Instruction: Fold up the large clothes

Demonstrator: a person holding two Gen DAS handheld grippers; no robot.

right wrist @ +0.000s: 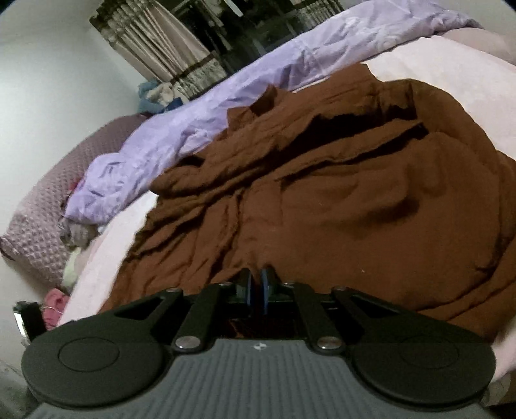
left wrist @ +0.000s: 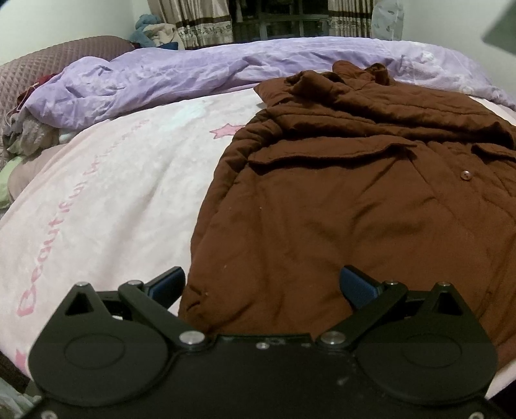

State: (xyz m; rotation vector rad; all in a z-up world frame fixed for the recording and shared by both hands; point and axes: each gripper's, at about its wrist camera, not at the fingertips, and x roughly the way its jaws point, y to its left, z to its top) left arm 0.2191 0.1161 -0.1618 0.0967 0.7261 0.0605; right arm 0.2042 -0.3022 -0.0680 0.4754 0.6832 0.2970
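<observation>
Brown coat (left wrist: 338, 199) lies rumpled on the bed's pink blanket (left wrist: 106, 180); left tool (left wrist: 262, 285) released, straddling the hem; right tool (right wrist: 256, 283) nearly clenched, with no cloth visibly pinched; risk: bulky padding slips free mid-fold, dragging the purple quilt (right wrist: 200, 109).

- A pale pink bed sheet (left wrist: 106, 193) printed with pink lettering and a pink star (left wrist: 225, 130).
- A crumpled lilac quilt (left wrist: 193, 71) along the far side of the bed.
- A mauve waffle-textured pillow (left wrist: 48, 64) at the head end (small bits of cloth bunched just beside it).
- Striped curtains (left wrist: 206, 25) flanking a dark window (left wrist: 277, 22).
- A blue and cream heap of fabric (left wrist: 151, 32) against the wall.
</observation>
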